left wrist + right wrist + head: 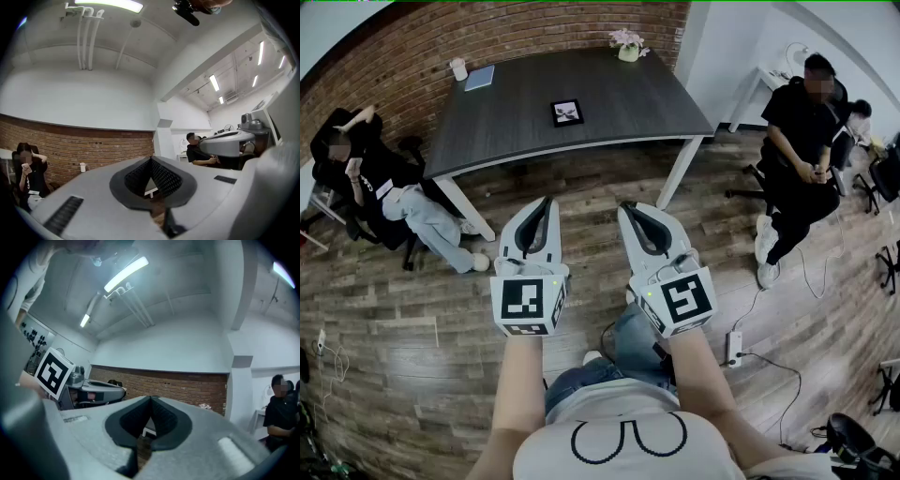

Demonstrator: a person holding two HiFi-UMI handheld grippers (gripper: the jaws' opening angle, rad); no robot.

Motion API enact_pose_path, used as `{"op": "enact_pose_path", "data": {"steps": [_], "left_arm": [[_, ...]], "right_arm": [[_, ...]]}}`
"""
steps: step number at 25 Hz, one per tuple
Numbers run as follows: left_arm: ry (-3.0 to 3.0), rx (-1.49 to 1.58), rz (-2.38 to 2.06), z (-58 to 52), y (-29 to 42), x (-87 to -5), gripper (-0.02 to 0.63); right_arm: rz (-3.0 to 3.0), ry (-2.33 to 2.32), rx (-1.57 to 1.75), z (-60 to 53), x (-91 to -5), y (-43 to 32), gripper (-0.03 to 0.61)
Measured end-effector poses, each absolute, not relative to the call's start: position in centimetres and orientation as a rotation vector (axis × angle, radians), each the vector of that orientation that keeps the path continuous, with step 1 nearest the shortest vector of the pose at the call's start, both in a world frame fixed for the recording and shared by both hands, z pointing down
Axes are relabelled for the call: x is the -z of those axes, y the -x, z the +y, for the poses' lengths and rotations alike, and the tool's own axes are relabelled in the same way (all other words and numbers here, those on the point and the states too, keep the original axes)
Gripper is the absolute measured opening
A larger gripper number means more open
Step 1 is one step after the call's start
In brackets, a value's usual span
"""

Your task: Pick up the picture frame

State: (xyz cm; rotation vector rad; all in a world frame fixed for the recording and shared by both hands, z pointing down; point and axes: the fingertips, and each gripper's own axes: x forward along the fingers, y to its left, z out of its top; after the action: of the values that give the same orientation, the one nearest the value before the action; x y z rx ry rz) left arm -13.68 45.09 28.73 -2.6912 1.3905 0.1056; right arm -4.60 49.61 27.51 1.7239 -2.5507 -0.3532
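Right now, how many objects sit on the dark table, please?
4: small white cup far left, blue notebook beside it, black picture frame centre, pink potted flowers far edge.

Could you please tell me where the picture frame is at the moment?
In the head view, the picture frame lies flat centrally on the dark table, right of the blue notebook.

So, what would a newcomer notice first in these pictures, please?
The left gripper and right gripper fill the foreground of the head view, both shut and empty. Beyond them stands a dark table with the picture frame lying near its middle; a seated person is left of it and a second person right of it.
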Motion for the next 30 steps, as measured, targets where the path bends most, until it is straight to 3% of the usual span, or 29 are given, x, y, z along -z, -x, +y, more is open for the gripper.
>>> {"op": "enact_pose_path", "data": {"steps": [12, 30], "left_arm": [[2.673, -0.106, 1.471, 36.8, 13.2, -29.3, -0.002], [2.6, -0.051, 1.691, 12.1, 5.3, -28.7, -0.002]], "right_arm": [[-2.638, -1.681, 0.298, 41.0, -28.2, 3.3, -0.005], [-2.795, -1.491, 0.179, 15.6, -28.4, -5.5, -0.005]]}}
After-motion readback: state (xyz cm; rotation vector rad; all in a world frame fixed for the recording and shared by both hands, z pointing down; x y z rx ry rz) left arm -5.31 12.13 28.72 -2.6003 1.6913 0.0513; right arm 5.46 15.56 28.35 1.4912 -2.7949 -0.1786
